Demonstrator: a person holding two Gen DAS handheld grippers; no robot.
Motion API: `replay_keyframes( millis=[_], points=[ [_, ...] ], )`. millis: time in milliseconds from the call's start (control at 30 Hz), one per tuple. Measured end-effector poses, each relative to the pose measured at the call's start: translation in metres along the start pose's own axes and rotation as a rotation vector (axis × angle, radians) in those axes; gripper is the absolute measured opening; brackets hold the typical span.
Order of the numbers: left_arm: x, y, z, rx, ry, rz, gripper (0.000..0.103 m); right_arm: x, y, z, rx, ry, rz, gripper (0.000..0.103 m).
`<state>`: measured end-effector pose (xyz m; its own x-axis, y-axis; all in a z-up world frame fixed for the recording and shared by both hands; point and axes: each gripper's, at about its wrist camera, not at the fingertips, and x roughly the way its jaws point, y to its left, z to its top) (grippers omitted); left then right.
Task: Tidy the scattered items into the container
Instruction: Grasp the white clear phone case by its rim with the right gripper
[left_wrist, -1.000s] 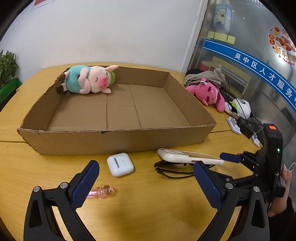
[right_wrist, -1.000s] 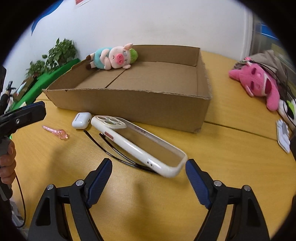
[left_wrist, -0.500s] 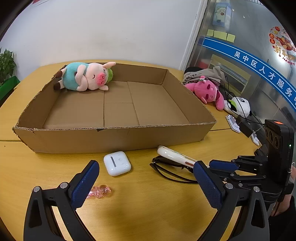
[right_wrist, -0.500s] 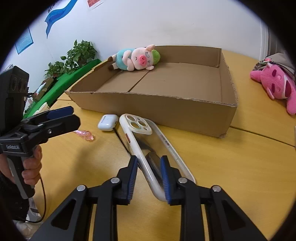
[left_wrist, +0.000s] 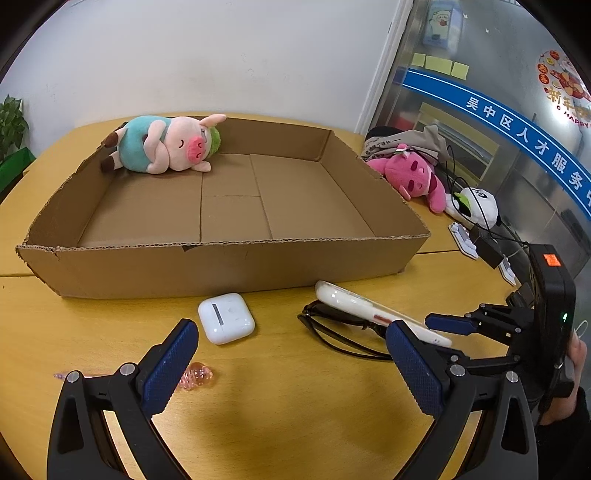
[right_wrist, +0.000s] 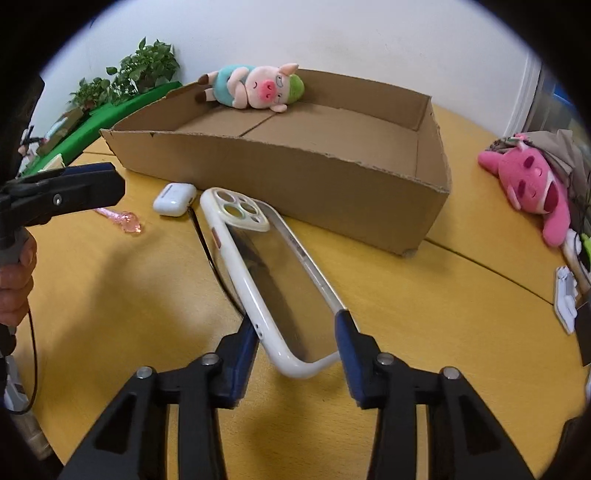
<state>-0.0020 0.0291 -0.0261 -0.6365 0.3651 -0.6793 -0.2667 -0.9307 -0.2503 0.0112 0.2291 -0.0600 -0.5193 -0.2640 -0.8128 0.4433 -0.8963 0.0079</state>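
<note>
A shallow cardboard box (left_wrist: 221, 245) (right_wrist: 295, 173) lies on the yellow table with a pig plush (left_wrist: 166, 147) (right_wrist: 255, 86) in its far left corner. In front of it lie a white earbud case (left_wrist: 226, 317) (right_wrist: 174, 198), a pink trinket (left_wrist: 197, 376) (right_wrist: 127, 221) and black glasses (left_wrist: 332, 328) (right_wrist: 207, 243). A white-rimmed clear phone case (left_wrist: 354, 301) (right_wrist: 280, 277) rests tilted over the glasses. My right gripper (right_wrist: 295, 325) (left_wrist: 447, 323) has a pad on each long rim of its near end, and its jaws are opening slightly. My left gripper (left_wrist: 291, 332) hangs open above the table, short of the earbud case.
A pink plush (left_wrist: 413, 173) (right_wrist: 532, 184), a panda toy (left_wrist: 476, 203), clothing and cables crowd the table's right side. Potted plants (right_wrist: 140, 70) stand beyond the left edge. A person's hand (right_wrist: 14, 280) holds the left gripper's handle.
The right jaws went from wide apart around the phone case to tightly pinched on it, then spread somewhat with the case lying flatter between them. The left gripper barely moved.
</note>
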Motion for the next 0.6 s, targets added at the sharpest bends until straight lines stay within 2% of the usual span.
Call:
replay_keyframes(
  millis=[33, 133, 233, 333, 433, 500, 533, 600],
  points=[
    [0.000, 0.000, 0.000, -0.001, -0.003, -0.002, 0.103, -0.003, -0.002, 0.000, 0.018, -0.009, 0.026, 0.034],
    [-0.001, 0.002, 0.001, -0.018, -0.007, -0.021, 0.103, -0.011, -0.014, 0.004, 0.131, -0.037, 0.164, 0.015],
    [0.000, 0.002, 0.001, -0.025, -0.002, -0.038, 0.103, -0.008, -0.025, 0.000, 0.274, -0.039, 0.341, 0.010],
    [0.005, 0.002, 0.001, -0.030, 0.018, -0.048, 0.103, 0.004, -0.033, -0.010, 0.385, -0.023, 0.423, 0.010],
    [0.013, -0.001, 0.003, -0.031, 0.044, -0.070, 0.103, 0.012, -0.037, -0.020, 0.433, -0.002, 0.402, 0.010],
    [0.021, -0.005, 0.007, -0.024, 0.068, -0.093, 0.102, 0.013, -0.037, -0.026, 0.441, 0.006, 0.372, 0.015],
    [0.027, -0.007, 0.009, -0.022, 0.089, -0.102, 0.102, 0.012, -0.036, -0.028, 0.432, 0.011, 0.345, 0.016],
    [0.042, -0.011, 0.014, -0.018, 0.136, -0.092, 0.100, 0.010, -0.033, -0.029, 0.393, 0.032, 0.240, 0.027]
  ],
)
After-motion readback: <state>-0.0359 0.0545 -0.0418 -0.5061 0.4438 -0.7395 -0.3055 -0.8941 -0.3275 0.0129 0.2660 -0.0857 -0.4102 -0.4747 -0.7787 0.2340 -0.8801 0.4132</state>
